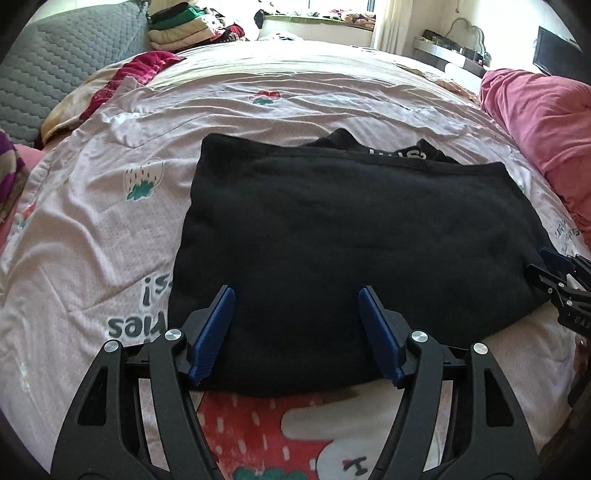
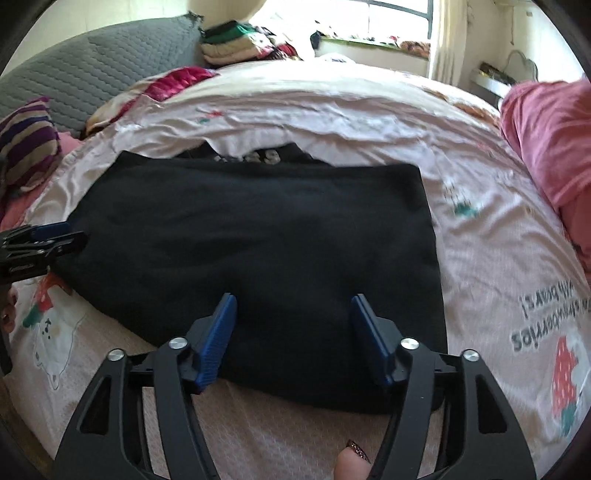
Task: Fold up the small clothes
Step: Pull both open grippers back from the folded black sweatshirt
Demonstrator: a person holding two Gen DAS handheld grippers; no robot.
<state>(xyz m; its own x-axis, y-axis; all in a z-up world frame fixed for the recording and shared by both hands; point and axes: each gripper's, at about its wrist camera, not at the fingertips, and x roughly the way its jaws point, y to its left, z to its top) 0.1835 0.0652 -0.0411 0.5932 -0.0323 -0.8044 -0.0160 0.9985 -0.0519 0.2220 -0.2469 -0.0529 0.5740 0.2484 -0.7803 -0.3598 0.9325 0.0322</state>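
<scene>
Both tools stood wide open and held nothing. Nearest the left wrist camera, the left tool point(image 1: 296, 334) had its blue pads point(image 1: 216, 332) spread apart over the near edge of the black garment point(image 1: 332, 240), with dark cloth showing between them and neither pad pinching a fold. The right tool point(image 2: 293, 338) hung in the same way above the garment's point(image 2: 258, 240) near hem, its fingers parted; a fingertip with a dark patterned nail point(image 2: 356, 452) showed at the bottom of that view. Each tool also appeared at the edge of the other's picture: the right one point(image 1: 561, 273) at the garment's right corner, the left one point(image 2: 40, 240) at its left corner. Whether either touched the cloth could not be told.

The garment lay flat on the bed, folded into a rough rectangle, with a strip bearing white lettering point(image 1: 400, 153) peeking out beyond its far edge. Under it spread a pale pink quilt point(image 1: 110, 221) printed with strawberries and upside-down words, creased farther off.

Farther left lay a striped cushion point(image 2: 27, 144) and a red crumpled cloth point(image 1: 144, 68), backed by a grey quilted headboard point(image 1: 66, 66). On the right sat a heap of pink bedding point(image 1: 543, 122). Beyond, a stack of folded clothes point(image 1: 184, 26) stood near a bright window.
</scene>
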